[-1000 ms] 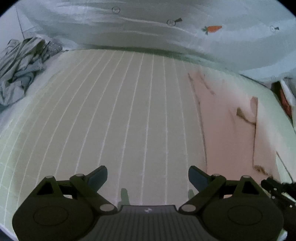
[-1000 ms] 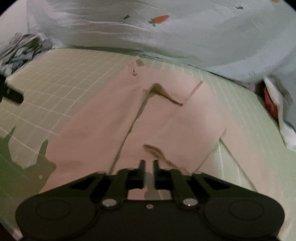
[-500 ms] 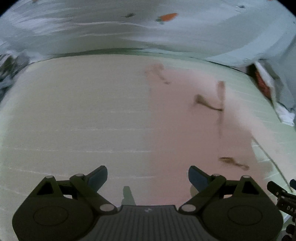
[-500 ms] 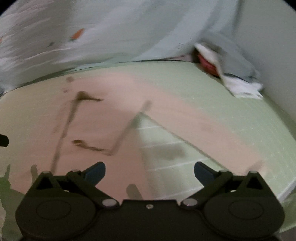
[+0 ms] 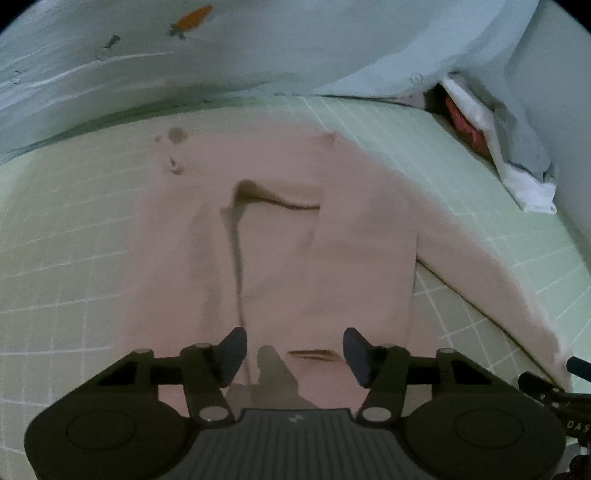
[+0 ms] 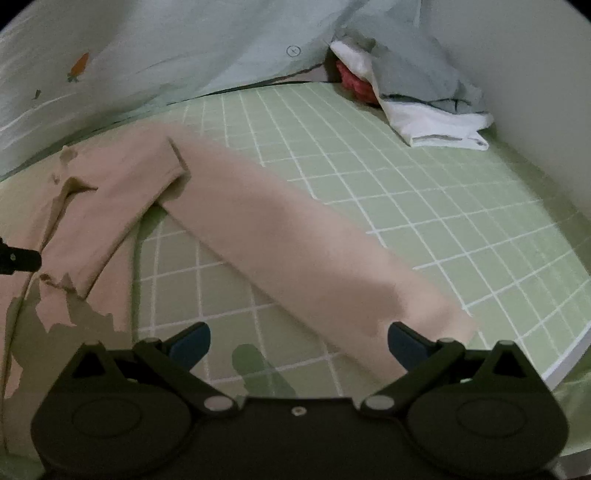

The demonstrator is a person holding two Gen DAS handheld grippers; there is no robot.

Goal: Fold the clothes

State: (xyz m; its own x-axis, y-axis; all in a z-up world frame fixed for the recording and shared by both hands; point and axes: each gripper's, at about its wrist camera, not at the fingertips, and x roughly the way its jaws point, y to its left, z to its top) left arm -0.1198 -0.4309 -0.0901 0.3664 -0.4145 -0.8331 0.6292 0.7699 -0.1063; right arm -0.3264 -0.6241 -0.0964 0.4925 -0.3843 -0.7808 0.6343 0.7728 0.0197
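We see a pink long-sleeved garment point(image 5: 280, 240) spread on a green gridded mat point(image 6: 388, 206), partly folded; one sleeve is folded over its body, and the other sleeve point(image 6: 314, 266) runs out diagonally across the mat away from the body. Our left gripper point(image 5: 293, 352) hovers over the near edge of the garment's body, jaws parted about halfway and holding nothing; its shadow falls on the cloth between the fingers. Our right gripper point(image 6: 298, 341) hangs over the garment's outstretched sleeve near the cuff, jaws spread wide and empty; one blue-tipped finger stands in front of the sleeve's end. Beyond the garment lies a pale blue sheet with a carrot print point(image 5: 192, 16); off past the sleeve sits a pile of grey, white and red clothes point(image 6: 417, 99).
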